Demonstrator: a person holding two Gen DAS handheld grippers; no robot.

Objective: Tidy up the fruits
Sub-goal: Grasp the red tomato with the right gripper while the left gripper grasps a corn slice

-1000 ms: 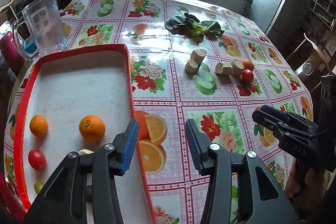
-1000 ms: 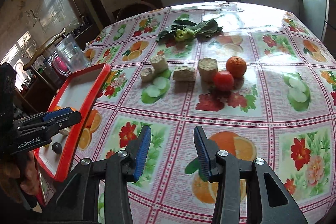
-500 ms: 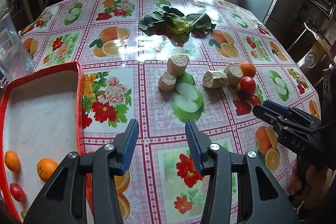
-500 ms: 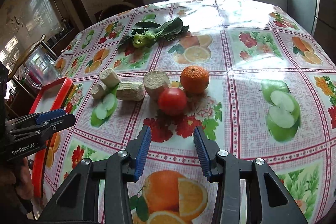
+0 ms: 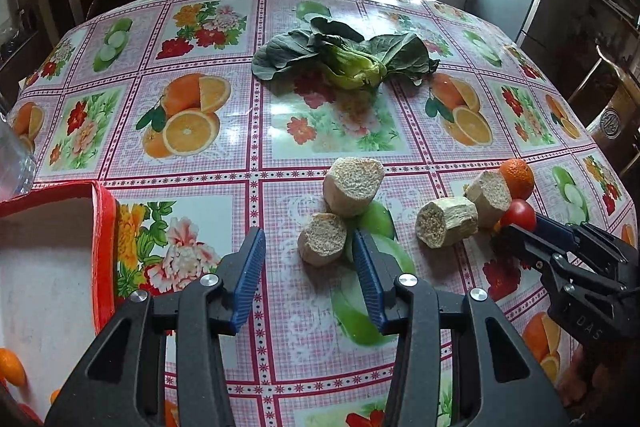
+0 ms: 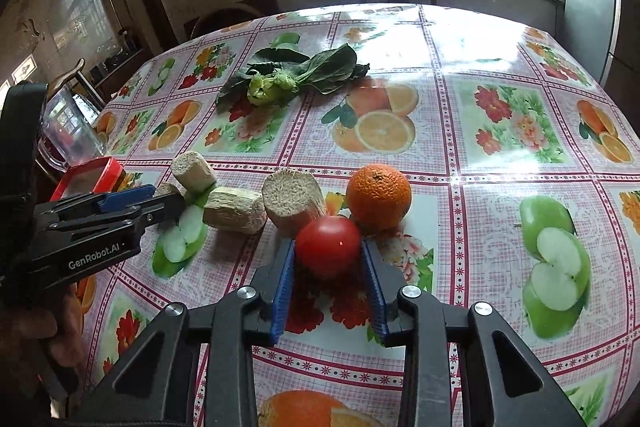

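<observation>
Right claw point(image 6: 328, 263): jaws closing, one blue pad on each side of the tomato point(image 6: 328, 246); the pads look at or almost at its skin, and I cannot tell whether they press yet.
Left claw point(image 5: 308, 259): jaws closing with nothing between the pads; the nearest tan stalk chunk point(image 5: 322, 244) sits just ahead of the right pad.
Tomato, place: on the bench point(image 6: 500, 163), touching or nearly touching the orange point(image 6: 378, 195) behind it on the right, with a cut stalk chunk point(image 6: 293, 201) just behind on the left.
Tomato, handling: likely light, smooth and a little slippery, with thin skin over soft flesh; a hard squeeze could bruise or split it.
Tomato, hold: across its widest middle, pads level on opposite sides, closed only until it stops rolling.
Orange, handling: probably firmer, its pebbled rind giving better grip; same hold across the middle.
Red tray point(image 5: 105, 227): well to the left of the tomato, beyond the stalk chunks; small oranges point(image 5: 12, 369) lie in it.
Leafy greens point(image 6: 296, 75): far behind the tomato.
</observation>
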